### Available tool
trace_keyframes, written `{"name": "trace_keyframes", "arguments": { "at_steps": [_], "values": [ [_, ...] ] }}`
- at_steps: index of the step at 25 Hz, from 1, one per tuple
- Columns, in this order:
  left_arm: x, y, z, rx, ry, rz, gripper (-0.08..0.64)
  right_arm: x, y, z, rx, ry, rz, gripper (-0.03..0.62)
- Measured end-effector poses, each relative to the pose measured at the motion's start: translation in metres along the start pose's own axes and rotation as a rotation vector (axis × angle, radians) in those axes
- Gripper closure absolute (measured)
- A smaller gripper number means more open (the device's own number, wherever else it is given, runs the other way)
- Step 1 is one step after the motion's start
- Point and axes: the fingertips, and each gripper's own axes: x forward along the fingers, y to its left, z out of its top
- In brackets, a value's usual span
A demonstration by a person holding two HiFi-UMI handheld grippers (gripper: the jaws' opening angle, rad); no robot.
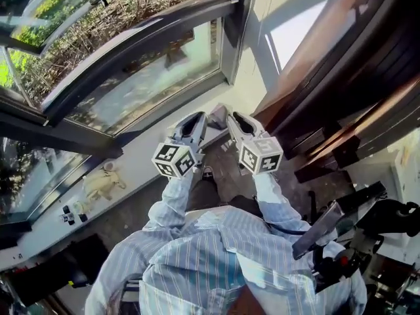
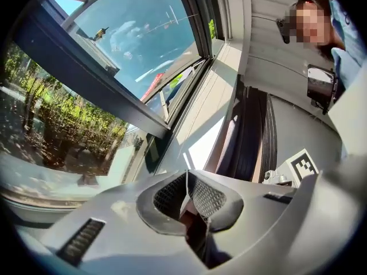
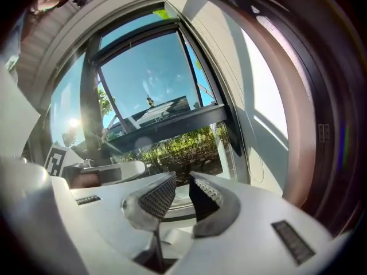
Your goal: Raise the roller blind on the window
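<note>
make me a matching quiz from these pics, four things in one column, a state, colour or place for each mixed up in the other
1 left grey plastic tool
2 right grey plastic tool
3 person's long-sleeved shirt
4 small beige object

a lying on the white window sill
b jaws apart, nothing between them
c pale blue with thin stripes
d jaws together

Pairs: 1-d, 2-b, 3-c, 4-a

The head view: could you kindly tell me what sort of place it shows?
Most likely an indoor room, perhaps a home or office, beside a large dark-framed window. Shrubs show outside the glass, and a white sill with a few small things on it runs beneath.
</note>
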Motion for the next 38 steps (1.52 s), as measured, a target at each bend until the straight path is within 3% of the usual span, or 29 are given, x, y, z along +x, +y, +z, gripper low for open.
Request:
{"name": "trace_keyframes", "arguments": {
  "at_steps": [8, 16, 23, 38],
  "values": [
    [-0.058, -0.102, -0.036, -0.007, -0.066, 0.07, 0.549, -0.109, 0.031, -0.035, -0.088, 0.023, 0.111, 0.531],
    [-0.113, -0.177, -0.081, 0.01, -0.06, 0.108, 0.549, -0.185, 0.071, -0.066, -0.15, 0.025, 0.217, 0.547],
    [-0.156, -0.188, -0.066, 0.003, -0.094, 0.109, 0.551, -0.203, 0.112, -0.069, -0.159, 0.003, 0.256, 0.551],
    [-0.247, -0.176, -0.048, 0.028, -0.076, 0.03, 0.551, -0.203, 0.199, -0.077, -0.145, -0.057, 0.194, 0.551]
  ]
}}
